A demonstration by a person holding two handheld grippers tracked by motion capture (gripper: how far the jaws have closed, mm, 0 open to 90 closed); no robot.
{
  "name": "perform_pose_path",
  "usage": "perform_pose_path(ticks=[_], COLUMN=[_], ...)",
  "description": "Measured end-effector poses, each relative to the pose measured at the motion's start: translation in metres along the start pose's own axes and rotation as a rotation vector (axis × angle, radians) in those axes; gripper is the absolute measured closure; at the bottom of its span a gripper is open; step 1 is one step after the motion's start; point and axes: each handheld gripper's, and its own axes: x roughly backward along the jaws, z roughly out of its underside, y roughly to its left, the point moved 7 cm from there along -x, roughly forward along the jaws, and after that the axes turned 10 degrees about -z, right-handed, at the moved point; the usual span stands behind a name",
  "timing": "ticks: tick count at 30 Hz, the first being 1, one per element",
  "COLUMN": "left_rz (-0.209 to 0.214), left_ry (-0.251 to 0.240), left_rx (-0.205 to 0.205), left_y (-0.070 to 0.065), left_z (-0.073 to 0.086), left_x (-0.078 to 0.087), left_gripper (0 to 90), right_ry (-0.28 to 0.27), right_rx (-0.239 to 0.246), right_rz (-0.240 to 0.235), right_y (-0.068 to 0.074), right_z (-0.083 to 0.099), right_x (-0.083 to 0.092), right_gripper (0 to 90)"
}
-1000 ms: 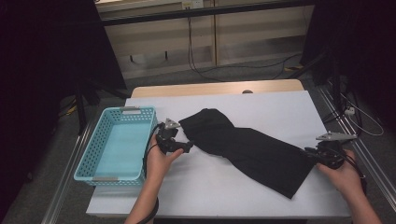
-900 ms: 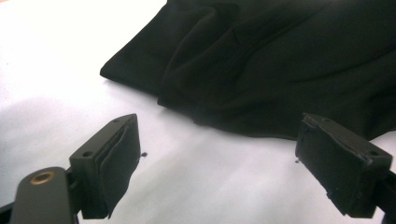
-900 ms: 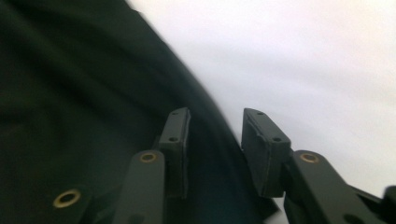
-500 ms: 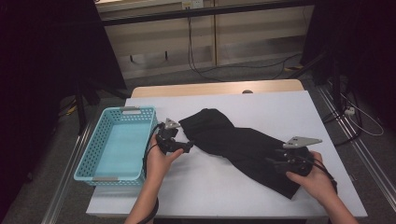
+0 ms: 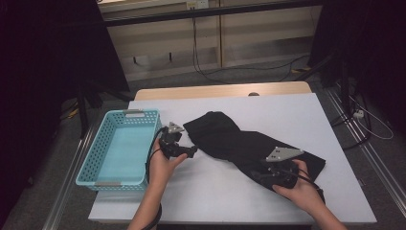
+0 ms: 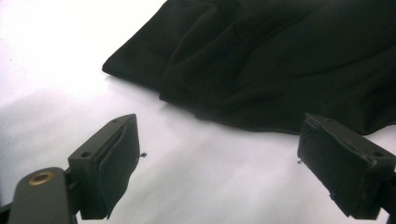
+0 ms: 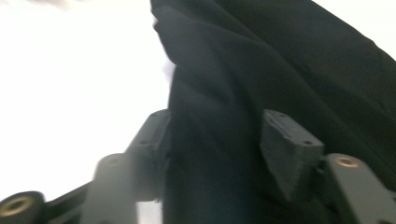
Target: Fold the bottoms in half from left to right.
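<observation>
A black cloth [image 5: 230,139] lies spread slantwise across the white table [image 5: 287,108]. My left gripper [image 5: 191,151] rests on the table just off the cloth's left end. In the left gripper view it [image 6: 219,135] stands open with bare table between its jaws and the cloth [image 6: 280,60] ahead. My right gripper [image 5: 261,173] is over the cloth's lower right part. In the right gripper view its jaws [image 7: 219,135] straddle a fold of the cloth [image 7: 261,70]. They have just been closing, and the pads are not seen pressing on it.
A light blue mesh basket [image 5: 117,153] with nothing in it stands at the table's left side, close to my left hand. Bare white table lies in front of the cloth and behind it. Cables run on the floor beyond the far edge.
My right hand has moved left from the cloth's right end onto the cloth. The left hand and the cloth's left end have stayed put.
</observation>
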Motion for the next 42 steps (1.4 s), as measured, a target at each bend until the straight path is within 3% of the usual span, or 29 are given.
perform_pose_path(ticks=[1,2,4,7,10,14,17,21,25,27,33,36,39,42], left_rz=[0.000,0.000,0.000,-0.007,-0.008,-0.006,-0.005,-0.010,-0.016,-0.011,-0.015,-0.014,-0.019,-0.013], left_ry=[0.000,-0.001,0.002,-0.003,-0.001,0.001,0.008,0.011,0.012,0.014,0.002,0.009,0.003,0.005], left_rx=[0.000,0.000,0.000,0.000,0.006,0.006,0.005,0.008,0.002,0.004,0.018,0.024,0.027,0.029], left_y=[0.000,0.001,0.002,0.003,0.003,0.003,0.003,0.003,0.001,0.000,0.005,0.006,0.006,0.004], left_z=[0.000,0.000,0.001,0.002,0.004,0.005,0.006,0.007,0.008,0.008,0.008,0.009,0.008,0.008], left_x=[0.000,0.001,0.002,0.002,0.003,0.003,0.003,0.002,0.001,0.002,0.003,0.003,0.002,0.002], left_gripper=[13.1,13.1,13.1,13.1,13.0,13.0,12.9,12.9,12.9,12.9,12.9,12.9,12.9,13.0], right_ry=[-0.003,-0.003,-0.015,0.003,0.017,0.027,0.047,0.054,0.059,0.060,0.053,0.037,0.012,-0.047], right_rx=[0.007,0.007,0.023,0.052,0.068,0.076,0.090,0.103,0.113,0.119,0.133,0.110,0.092,0.053], right_rz=[-0.007,-0.007,-0.042,-0.057,-0.057,-0.020,0.018,0.019,0.056,0.053,-0.041,-0.086,-0.086,-0.090], right_y=[0.003,0.003,0.011,0.019,0.023,0.021,0.015,0.014,0.006,0.007,0.025,0.029,0.028,0.022], right_z=[-0.001,-0.001,-0.006,-0.007,-0.009,-0.012,-0.012,-0.012,-0.013,-0.013,-0.015,-0.012,-0.009,-0.015], right_x=[-0.001,-0.001,-0.005,-0.012,-0.024,-0.036,-0.045,-0.045,-0.045,-0.044,-0.030,-0.020,-0.010,0.002], right_gripper=[57.4,57.4,69.3,71.9,66.3,58.9,58.7,63.7,87.5,87.9,88.5,88.5,88.5,88.5])
